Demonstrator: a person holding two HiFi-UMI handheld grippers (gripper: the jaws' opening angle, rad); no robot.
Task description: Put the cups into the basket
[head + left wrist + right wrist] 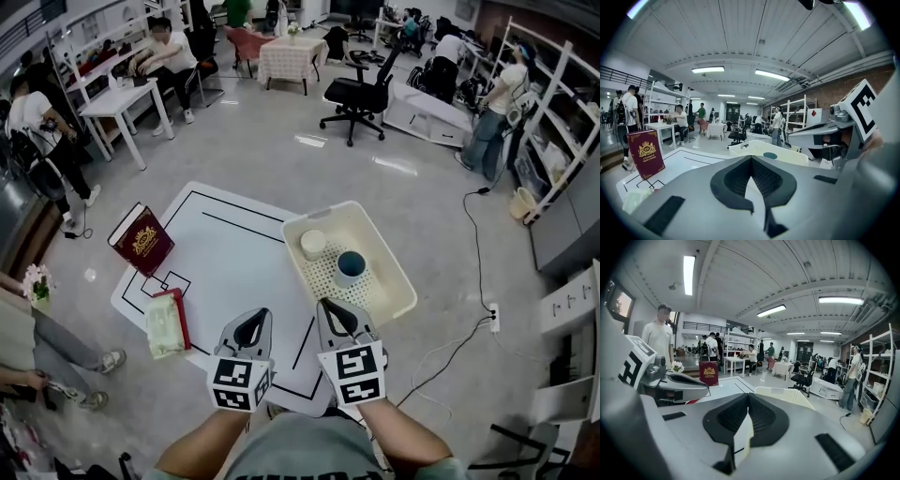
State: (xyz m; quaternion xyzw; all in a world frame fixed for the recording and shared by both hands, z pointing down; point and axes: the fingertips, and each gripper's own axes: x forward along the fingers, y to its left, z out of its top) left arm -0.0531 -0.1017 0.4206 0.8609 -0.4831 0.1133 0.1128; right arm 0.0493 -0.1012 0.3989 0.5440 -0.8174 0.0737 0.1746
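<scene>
While both cups sit inside the basket (323,212), the two grippers hover over the near edge of the desk (225,253), on the person's side of the basket. The white cup (313,244) stands toward the basket's far left corner. The blue cup (352,266) stands upright just beside it, nearer the basket's middle; whether the two touch is hard to tell. The right gripper (328,307) is just short of the basket's near left corner. Its own view shows the jaws pressed together at the tips with nothing between them. The left gripper (255,317) is side by side with it, a little further left of that same corner, above bare desk. Its jaws are likewise closed and empty. Both grippers point toward the far side of the basket and slightly downward. Well left of the basket a red book (141,239) stands upright on the desk. Also left of the basket, but nearer the person, a pale soft pack (162,328) lies against a flat red item (178,309). Beyond the basket, out on the floor, stands a black office chair (361,94)
</scene>
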